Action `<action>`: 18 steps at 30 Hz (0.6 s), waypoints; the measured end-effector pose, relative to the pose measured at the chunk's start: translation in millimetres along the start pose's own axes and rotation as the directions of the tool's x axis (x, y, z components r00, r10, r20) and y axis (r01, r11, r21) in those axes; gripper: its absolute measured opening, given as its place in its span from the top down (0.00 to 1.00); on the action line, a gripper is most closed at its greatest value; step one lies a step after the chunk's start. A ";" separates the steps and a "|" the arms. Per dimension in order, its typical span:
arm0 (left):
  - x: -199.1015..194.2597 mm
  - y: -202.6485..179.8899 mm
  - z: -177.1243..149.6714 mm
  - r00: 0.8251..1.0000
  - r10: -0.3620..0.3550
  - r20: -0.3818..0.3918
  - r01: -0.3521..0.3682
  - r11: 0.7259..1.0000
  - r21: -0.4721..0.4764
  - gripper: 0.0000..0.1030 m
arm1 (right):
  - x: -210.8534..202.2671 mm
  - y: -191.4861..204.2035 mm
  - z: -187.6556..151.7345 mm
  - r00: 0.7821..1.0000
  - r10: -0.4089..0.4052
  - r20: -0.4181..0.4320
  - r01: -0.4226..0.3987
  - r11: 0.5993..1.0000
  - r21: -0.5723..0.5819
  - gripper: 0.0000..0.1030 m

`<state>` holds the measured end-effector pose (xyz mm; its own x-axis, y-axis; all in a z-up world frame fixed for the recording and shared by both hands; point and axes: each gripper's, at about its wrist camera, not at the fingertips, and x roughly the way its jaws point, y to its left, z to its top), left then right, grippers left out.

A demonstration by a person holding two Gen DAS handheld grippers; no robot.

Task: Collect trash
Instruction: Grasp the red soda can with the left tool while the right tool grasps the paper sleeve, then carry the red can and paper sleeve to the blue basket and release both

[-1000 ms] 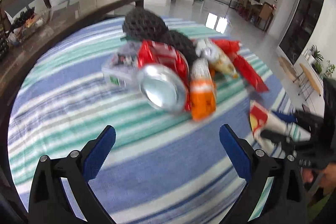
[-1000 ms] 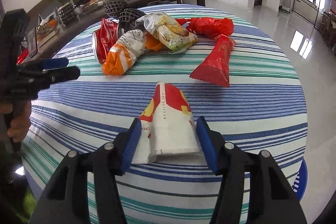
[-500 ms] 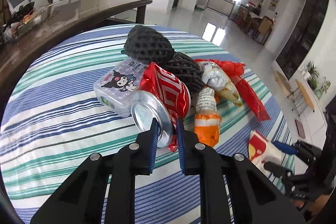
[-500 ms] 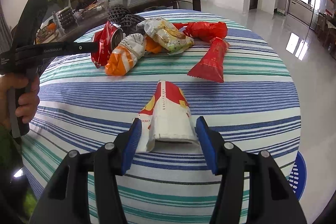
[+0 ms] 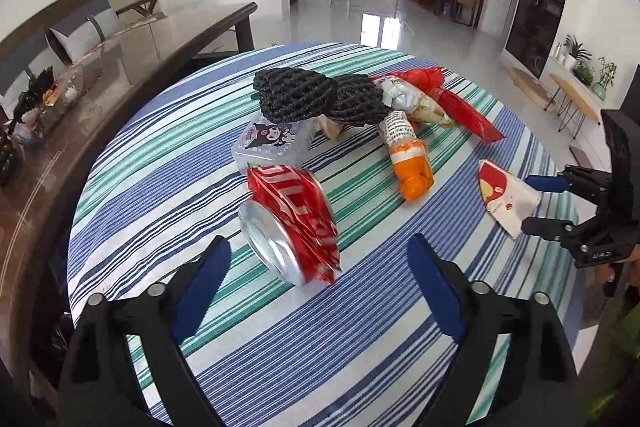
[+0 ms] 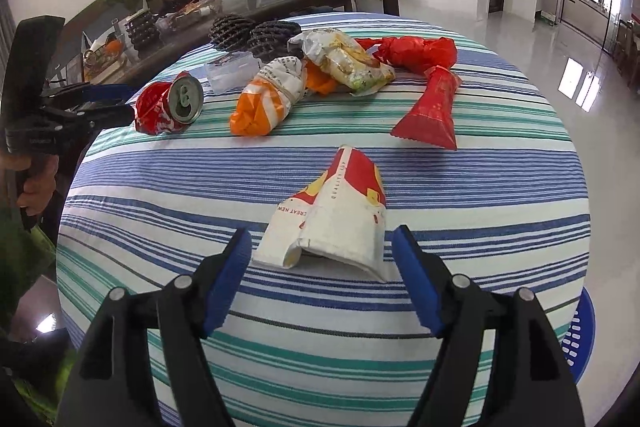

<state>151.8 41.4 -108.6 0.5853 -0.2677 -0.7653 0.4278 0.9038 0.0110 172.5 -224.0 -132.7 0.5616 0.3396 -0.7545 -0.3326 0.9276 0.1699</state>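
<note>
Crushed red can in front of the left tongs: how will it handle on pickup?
The crushed red can looks dented and empty, so probably light. Its crumpled walls may buckle further under a squeeze. Lying on its side, it seems too deformed to roll far.

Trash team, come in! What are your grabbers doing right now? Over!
Left hand-held gripper just opened, crushed red can loose ahead. Right hand-held gripper just widened, flattened paper cup between its jaws, unpinched. Nothing in the way.
</note>
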 end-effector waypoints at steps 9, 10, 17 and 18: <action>41.8 3.1 15.8 0.987 0.155 -0.049 -0.161 0.972 -0.171 0.08 | -0.8 -1.7 18.5 0.999 -0.029 -0.027 0.029 1.000 0.006 0.20; 47.5 5.2 17.2 0.981 0.183 -0.062 -0.192 0.965 -0.181 0.08 | 1.7 -0.5 21.8 0.999 -0.031 -0.043 0.031 1.000 -0.003 0.20; 51.7 20.5 16.7 0.984 0.158 -0.079 -0.172 0.962 -0.212 0.41 | 24.5 -7.1 29.0 0.986 -0.038 -0.162 0.039 0.999 0.001 0.54; 50.6 21.0 15.9 0.984 0.162 -0.077 -0.174 0.964 -0.202 0.41 | 21.5 -7.0 29.2 0.987 -0.035 -0.158 0.036 0.999 0.005 0.64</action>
<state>201.3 41.5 -136.9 0.5923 -0.0918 -0.8005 0.1717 0.9851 0.0141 209.0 -218.7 -131.6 0.4460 0.2778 -0.8508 -0.3084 0.9401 0.1453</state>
